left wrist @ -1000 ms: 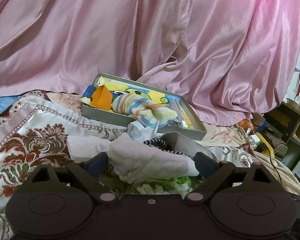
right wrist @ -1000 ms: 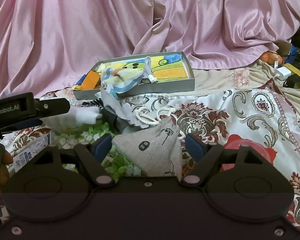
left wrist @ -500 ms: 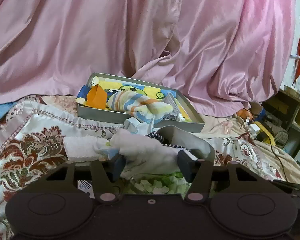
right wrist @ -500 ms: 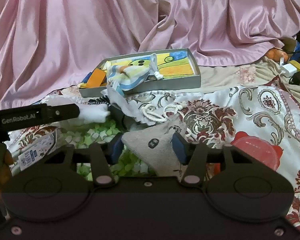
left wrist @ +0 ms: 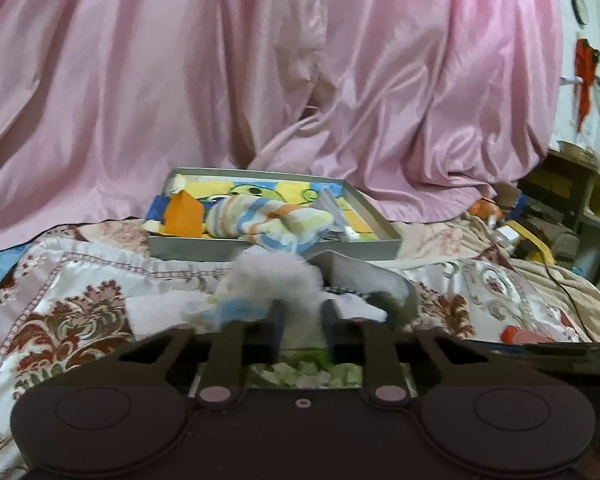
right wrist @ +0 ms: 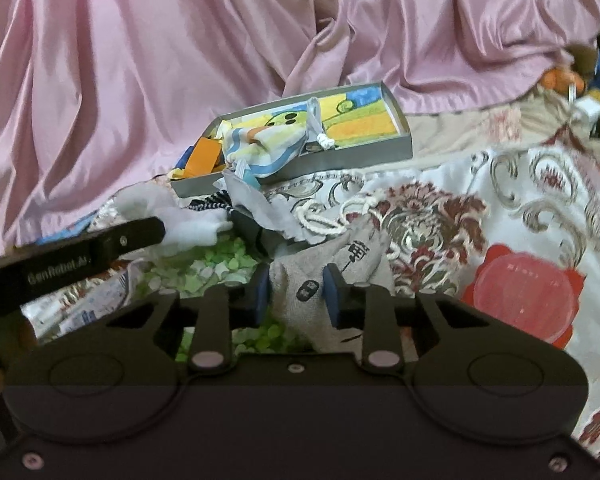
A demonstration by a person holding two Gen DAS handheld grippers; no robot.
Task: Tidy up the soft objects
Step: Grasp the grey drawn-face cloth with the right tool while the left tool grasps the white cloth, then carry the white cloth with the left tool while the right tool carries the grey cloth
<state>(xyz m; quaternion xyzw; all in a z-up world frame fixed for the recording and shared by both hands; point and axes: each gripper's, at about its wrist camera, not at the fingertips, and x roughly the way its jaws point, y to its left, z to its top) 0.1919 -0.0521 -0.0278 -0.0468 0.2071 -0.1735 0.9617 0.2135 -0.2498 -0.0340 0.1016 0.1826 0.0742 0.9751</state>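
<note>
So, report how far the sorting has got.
Done: striped pouch and orange piece lie in the tray. In hand: left gripper closing on a white cloth, right gripper closing on a grey bag. Left: both, plus the grey cloth.

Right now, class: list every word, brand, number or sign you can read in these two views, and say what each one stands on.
"GenRobot.AI": on the side of the left tool, blurred, its last letters unsure.
Dark printed characters and a small stamp: on the grey drawstring pouch, not legible.
Embossed marks: on the red round lid, too faint to read.
Blue print: on the packet beside the green pieces, too blurred.
</note>
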